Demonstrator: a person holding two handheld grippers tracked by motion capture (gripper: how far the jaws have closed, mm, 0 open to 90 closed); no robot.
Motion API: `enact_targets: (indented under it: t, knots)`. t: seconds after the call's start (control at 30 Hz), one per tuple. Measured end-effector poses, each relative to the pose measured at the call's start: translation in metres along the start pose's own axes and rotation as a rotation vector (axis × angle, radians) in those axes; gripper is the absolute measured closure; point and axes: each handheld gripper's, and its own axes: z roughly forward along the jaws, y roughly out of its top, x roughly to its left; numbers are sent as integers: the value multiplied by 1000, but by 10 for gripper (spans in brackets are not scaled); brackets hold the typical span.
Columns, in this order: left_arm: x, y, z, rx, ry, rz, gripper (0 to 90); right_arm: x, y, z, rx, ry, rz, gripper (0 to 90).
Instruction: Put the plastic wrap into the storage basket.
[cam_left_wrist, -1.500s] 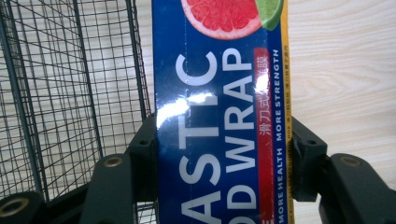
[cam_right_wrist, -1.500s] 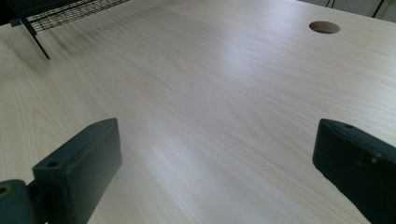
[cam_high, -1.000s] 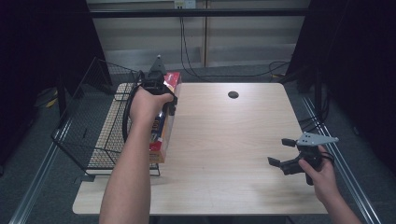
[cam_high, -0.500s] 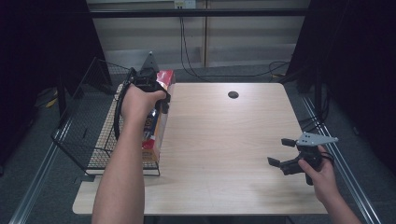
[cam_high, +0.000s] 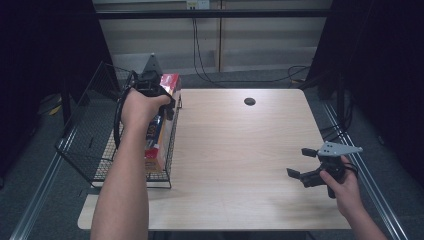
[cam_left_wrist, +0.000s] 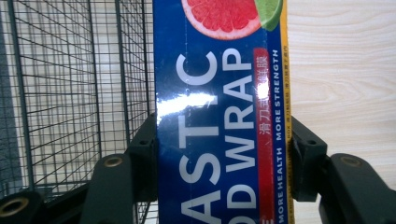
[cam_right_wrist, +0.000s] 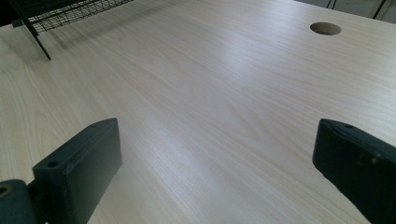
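Since the earlier frames the left gripper (cam_high: 150, 87) has carried the plastic wrap box (cam_high: 159, 130) leftward, from the tabletop at the basket's edge over to the wire basket (cam_high: 87, 137), while the right gripper (cam_high: 312, 167) has stayed where it was. The box is long and blue, with white lettering, a red stripe and a grapefruit slice printed on it; in the high view it stands against the basket's right-hand wall at about 9 o'clock from the table's centre, its red end toward 12 o'clock. Whether it sits inside the basket or just at its rim cannot be told. In the left gripper view the box (cam_left_wrist: 219, 121) runs up between the two black jaws, which press on its two long sides, so the left gripper (cam_left_wrist: 219, 154) pinches it. The basket's mesh (cam_left_wrist: 70, 93) lies to the left of the box there, and pale wood to the right.

The right gripper (cam_right_wrist: 217, 168) hovers low over the wooden table (cam_high: 240, 150) near 4 o'clock, jaws spread wide with nothing between them. A round cable hole (cam_high: 249, 101) lies toward 12 o'clock.
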Motion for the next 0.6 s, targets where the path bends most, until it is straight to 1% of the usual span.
enact_targets:
  t: [0.1,0.2,0.23,0.27,0.37,0.43,0.57,0.6]
  knots:
    - [2,0,-1,-2,4,-4,428,0,0,0,1,0,-2,9]
    - [5,-1,-3,1,-2,-10,428,0,0,0,0,1,-3,9]
    - [6,-1,-4,0,-1,-12,428,0,0,0,0,3,-3,9]
    - [6,-1,-4,-5,9,-9,428,0,0,0,-1,2,-3,9]
    - [9,-1,-6,-4,4,-15,428,0,0,0,1,2,-3,9]
    - [11,-2,-7,-11,8,-18,428,0,0,0,1,1,-3,9]
    - [15,-2,-9,-5,13,-20,428,0,0,0,0,1,-7,9]
    - [15,-2,-9,-12,14,-27,428,0,0,0,1,1,-5,9]
